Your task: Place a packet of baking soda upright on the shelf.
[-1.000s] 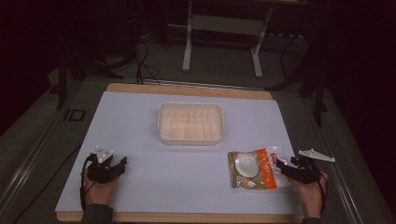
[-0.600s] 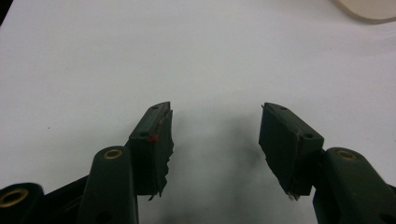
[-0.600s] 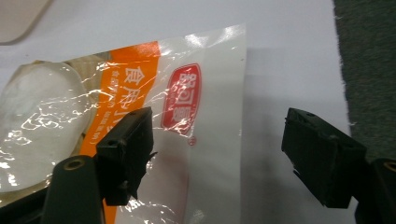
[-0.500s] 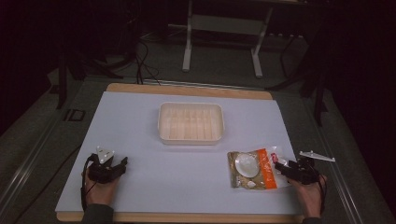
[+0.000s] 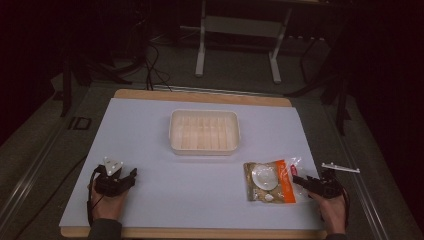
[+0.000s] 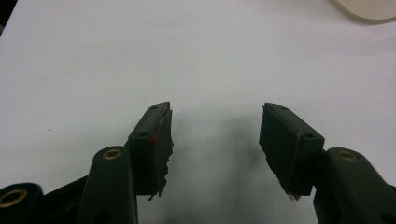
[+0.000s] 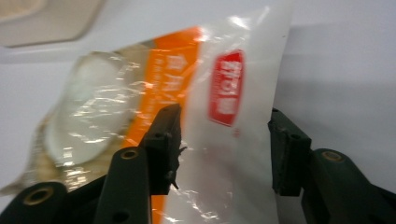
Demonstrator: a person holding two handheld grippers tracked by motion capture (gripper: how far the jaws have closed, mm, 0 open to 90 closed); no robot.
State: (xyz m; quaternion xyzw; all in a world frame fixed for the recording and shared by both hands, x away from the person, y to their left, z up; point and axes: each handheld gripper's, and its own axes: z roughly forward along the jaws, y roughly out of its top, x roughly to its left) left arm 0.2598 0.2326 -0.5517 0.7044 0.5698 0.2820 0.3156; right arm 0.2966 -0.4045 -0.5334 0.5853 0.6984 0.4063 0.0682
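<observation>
A clear plastic bag point(image 5: 270, 181) with an orange label and a round white piece inside lies flat at the table's front right. My right gripper point(image 5: 298, 181) reaches it from the right. In the right gripper view the bag point(image 7: 140, 93) has its clear end with a red mark between the jaws of the right gripper point(image 7: 224, 119). These jaws have just been closing, with a gap still showing at the pads. My left gripper point(image 5: 131, 176) rests at the front left. Its jaws point(image 6: 215, 121) stand wide apart over bare white table.
A shallow cream tray point(image 5: 204, 112) sits at the table's middle, its corner point(image 6: 369, 9) in the left gripper view and its rim point(image 7: 42, 23) in the right gripper view. White sheet point(image 5: 150, 130) covers the wooden tabletop. Dark floor, cables and a stand lie beyond.
The right gripper has crept slightly toward the bag's clear end. The left hand, the bag and the tray have stayed put.
</observation>
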